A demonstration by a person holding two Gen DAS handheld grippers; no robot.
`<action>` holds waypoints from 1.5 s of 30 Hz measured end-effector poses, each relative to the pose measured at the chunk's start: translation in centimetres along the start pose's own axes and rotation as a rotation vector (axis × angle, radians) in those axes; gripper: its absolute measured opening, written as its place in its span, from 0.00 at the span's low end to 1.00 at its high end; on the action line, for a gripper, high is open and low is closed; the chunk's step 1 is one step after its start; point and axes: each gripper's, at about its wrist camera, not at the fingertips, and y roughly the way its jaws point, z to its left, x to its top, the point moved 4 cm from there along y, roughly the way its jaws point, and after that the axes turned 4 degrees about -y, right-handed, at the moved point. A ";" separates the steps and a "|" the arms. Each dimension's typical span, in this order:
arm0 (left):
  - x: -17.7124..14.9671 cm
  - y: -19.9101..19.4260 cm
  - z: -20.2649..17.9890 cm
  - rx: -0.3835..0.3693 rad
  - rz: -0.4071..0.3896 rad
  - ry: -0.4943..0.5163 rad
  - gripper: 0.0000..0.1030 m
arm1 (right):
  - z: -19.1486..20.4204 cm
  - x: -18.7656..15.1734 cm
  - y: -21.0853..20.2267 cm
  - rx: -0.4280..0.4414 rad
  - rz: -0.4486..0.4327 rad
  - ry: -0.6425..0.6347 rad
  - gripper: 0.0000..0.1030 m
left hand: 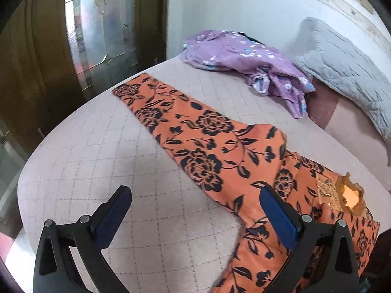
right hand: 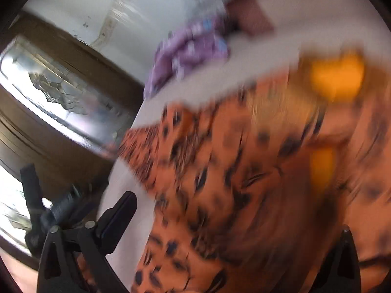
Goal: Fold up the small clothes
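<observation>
An orange garment with black flowers (left hand: 212, 151) lies spread on the quilted bed (left hand: 97, 161), one long part stretching to the far left, its embroidered neckline (left hand: 342, 195) at the right. My left gripper (left hand: 195, 210) is open just above the bed; its right finger (left hand: 278, 212) is over the garment's near edge, its left finger (left hand: 114, 210) over bare bed. In the blurred right wrist view the same garment (right hand: 244, 183) fills the frame. My right gripper (right hand: 220, 219) looks open; only its left finger (right hand: 119, 214) shows, the right one is hidden by cloth.
A crumpled purple flowered garment (left hand: 249, 61) lies at the far side of the bed, beside a grey quilted pillow (left hand: 342, 66). A wooden door with a glass panel (left hand: 105, 29) stands beyond the bed's left edge. The white wall (left hand: 244, 5) is behind.
</observation>
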 end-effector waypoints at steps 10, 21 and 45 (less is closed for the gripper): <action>-2.6 -3.7 -7.7 -0.276 -0.050 0.260 1.00 | -3.6 0.3 -14.3 -0.027 -0.183 0.047 0.85; -12.4 -6.8 -16.0 -0.266 -0.153 0.773 1.00 | -16.4 -2.0 -19.1 -0.170 -0.178 0.311 0.45; -4.5 0.6 -11.7 -0.105 -0.017 0.353 0.59 | -15.2 -2.0 -17.3 -0.230 -0.148 0.281 0.45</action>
